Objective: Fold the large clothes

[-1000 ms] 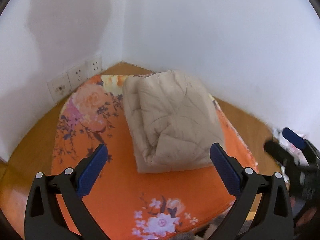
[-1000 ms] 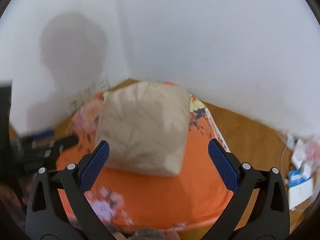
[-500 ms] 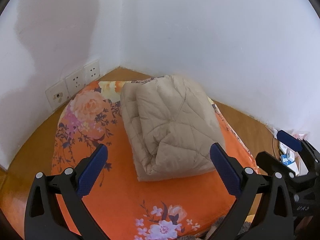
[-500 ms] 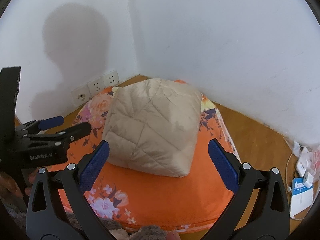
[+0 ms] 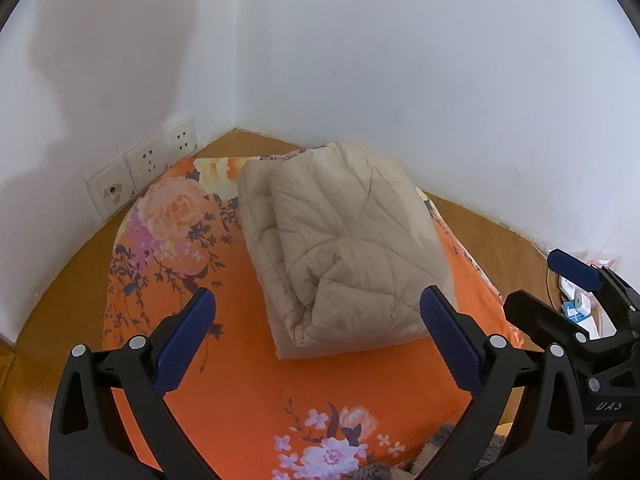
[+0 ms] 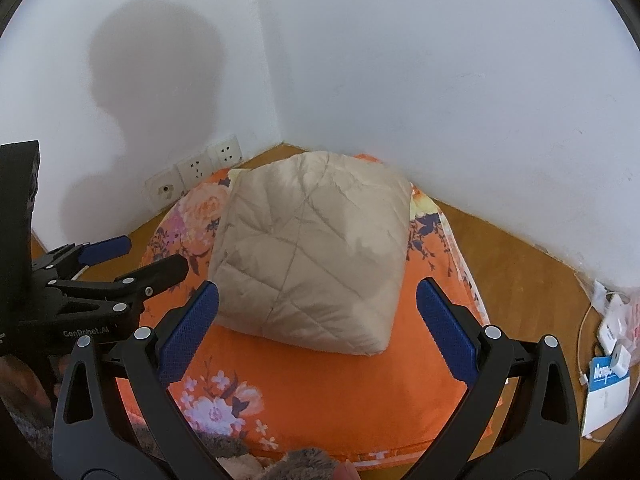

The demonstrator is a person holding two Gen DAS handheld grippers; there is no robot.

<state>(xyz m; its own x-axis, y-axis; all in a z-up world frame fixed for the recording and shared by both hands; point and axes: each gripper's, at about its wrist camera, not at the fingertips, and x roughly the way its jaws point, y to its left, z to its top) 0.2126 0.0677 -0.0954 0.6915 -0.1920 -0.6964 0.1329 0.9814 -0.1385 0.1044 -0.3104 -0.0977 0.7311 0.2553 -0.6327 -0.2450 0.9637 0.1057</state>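
Note:
A beige quilted garment (image 5: 344,248) lies folded into a thick bundle on an orange floral cloth (image 5: 240,380) spread on the wooden floor; it also shows in the right wrist view (image 6: 316,256). My left gripper (image 5: 316,320) is open and empty, held above the cloth in front of the bundle. My right gripper (image 6: 316,312) is open and empty, also held back from the bundle. The right gripper shows at the right edge of the left wrist view (image 5: 560,292), the left gripper at the left of the right wrist view (image 6: 136,260).
White walls meet in a corner behind the cloth, with wall sockets (image 5: 148,164) low on the left wall. Chargers, a cable and a paper (image 6: 608,356) lie on the floor at the right. Grey fluffy fabric (image 6: 304,464) lies at the near edge.
Both grippers have pulled back and up from the folded bundle, so more wall and floor show. The bundle has not moved. Both grippers stay open.

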